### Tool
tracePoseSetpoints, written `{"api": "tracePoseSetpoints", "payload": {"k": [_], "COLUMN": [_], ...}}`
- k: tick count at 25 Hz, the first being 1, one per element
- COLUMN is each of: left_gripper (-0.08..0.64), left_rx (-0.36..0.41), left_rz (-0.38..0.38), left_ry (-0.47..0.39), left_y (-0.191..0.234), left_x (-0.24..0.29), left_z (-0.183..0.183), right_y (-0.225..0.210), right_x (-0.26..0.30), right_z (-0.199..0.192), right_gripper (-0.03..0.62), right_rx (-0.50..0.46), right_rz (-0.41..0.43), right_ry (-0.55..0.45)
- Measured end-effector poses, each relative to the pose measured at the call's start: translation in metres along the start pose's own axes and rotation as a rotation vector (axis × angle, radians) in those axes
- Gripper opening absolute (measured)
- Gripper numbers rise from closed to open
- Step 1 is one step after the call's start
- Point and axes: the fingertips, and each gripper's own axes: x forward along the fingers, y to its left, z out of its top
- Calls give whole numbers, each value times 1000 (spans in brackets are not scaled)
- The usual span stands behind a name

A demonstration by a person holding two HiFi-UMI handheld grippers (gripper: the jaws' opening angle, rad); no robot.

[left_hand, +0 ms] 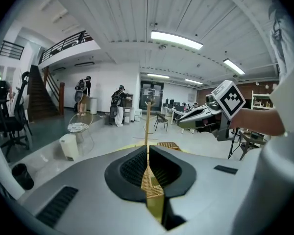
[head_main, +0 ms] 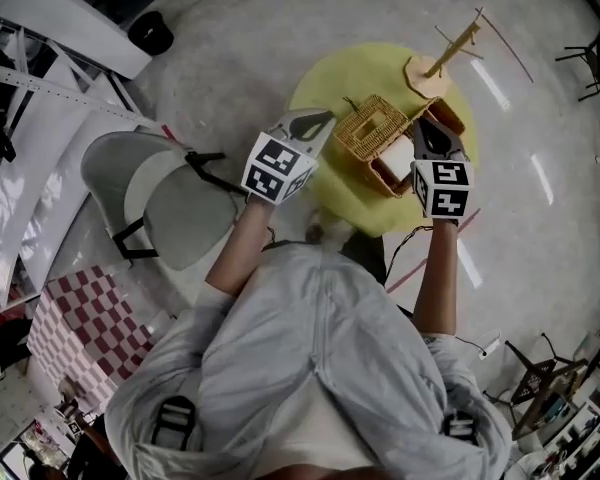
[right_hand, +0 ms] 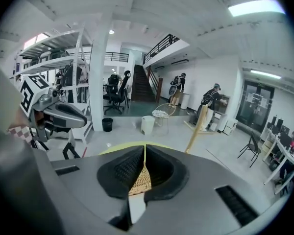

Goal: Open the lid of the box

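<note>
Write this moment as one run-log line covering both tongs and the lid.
left tongs: shut on lid edge | right tongs: shut on box wall | lid: partly raised | box: on yellow table

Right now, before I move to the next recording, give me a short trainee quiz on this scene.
1. True or false: the box stands on a yellow table.
2. What is the left hand-held gripper shut on? A) the wicker lid B) a cup C) nothing
3. Fill in: the right hand-held gripper pinches the box's ____ wall.

Key: 1 true; 2 A; 3 wicker.
</note>
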Motion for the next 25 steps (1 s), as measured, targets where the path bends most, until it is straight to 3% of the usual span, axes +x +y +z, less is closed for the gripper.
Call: {"api": "tracePoseSetpoints", "payload": {"k": [11, 25], "left_gripper": [38, 38], "left_rx": [105, 201], "left_rz": [-22, -88], "left_ry": [-127, -197], "left_y": [-43, -98], "left_x": [-20, -33], "left_z": [67, 112], "right_y": [-27, -33], "right_x": [-95, -168], "right_z": [13, 35], "right_gripper": [23, 23], "right_rx": [45, 5], "right_rz": [-120, -175], "right_ry": [-114, -206]}}
